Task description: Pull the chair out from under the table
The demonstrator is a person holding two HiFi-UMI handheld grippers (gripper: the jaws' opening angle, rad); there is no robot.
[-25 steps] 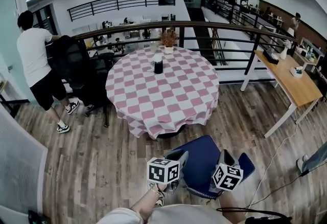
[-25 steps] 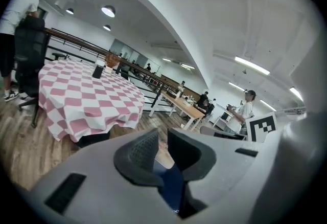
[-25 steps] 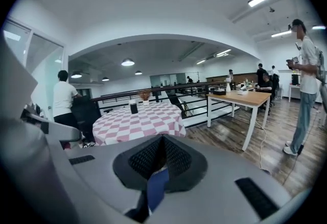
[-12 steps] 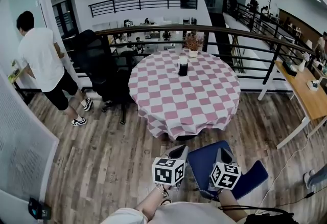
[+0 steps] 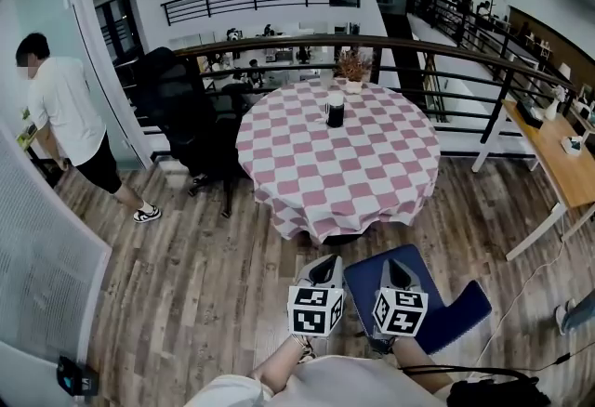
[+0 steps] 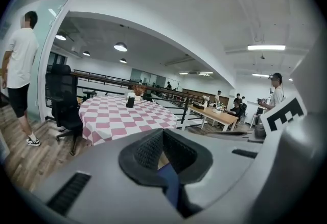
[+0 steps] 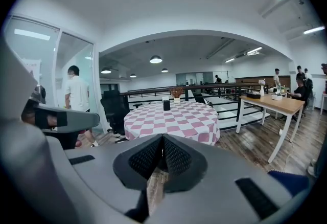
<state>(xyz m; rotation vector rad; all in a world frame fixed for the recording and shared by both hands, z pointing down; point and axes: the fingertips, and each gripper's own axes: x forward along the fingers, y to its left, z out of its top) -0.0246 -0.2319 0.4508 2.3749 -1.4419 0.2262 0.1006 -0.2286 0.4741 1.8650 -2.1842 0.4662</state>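
Wood floor [image 5: 204, 266]: blue chair [image 5: 423, 303] looks clear of table [image 5: 372, 164] edge; left gripper [image 5: 323, 268], right gripper [image 5: 395, 271] jaws together, empty. Reopen before regripping.

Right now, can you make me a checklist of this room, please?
Surface: wooden floor, checked round table.
Job's things: blue chair, out from under the table.
Clutter: black cup and potted plant on the table.
Grippers: left gripper shut; right gripper shut.
Cables: thin cable on the floor, right of the chair.
Surroundings: black office chair, railing, wooden desk, person standing at left.
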